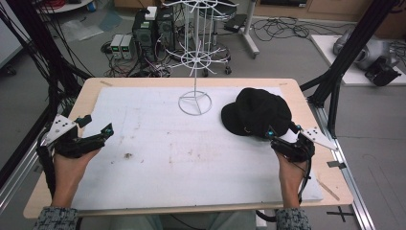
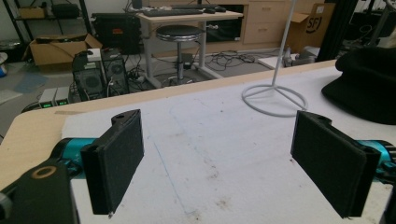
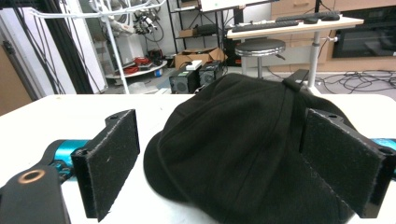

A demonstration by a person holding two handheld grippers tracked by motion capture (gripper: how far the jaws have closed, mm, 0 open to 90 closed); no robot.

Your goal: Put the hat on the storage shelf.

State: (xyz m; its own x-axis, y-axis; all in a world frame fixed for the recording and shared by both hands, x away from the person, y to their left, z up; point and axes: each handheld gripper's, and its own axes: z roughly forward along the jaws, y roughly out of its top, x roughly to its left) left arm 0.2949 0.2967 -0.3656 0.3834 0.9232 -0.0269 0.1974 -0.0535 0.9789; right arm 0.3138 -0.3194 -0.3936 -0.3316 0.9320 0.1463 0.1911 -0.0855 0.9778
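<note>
Fingers spread wide on both: right gripper at the black cap, left gripper low over the table.

A grey floor spreads across the upper half of the high view, strewn with black cables at upper right. Two dark computer towers stand at upper centre, with small grey boxes just to their left. A black round stool sits beneath a light wooden desk at the top centre of the left gripper view, a keyboard lying on it. Cardboard boxes rest at upper left there, and wooden drawers line the far wall at upper right. Black frame posts slant down the right side.
</note>
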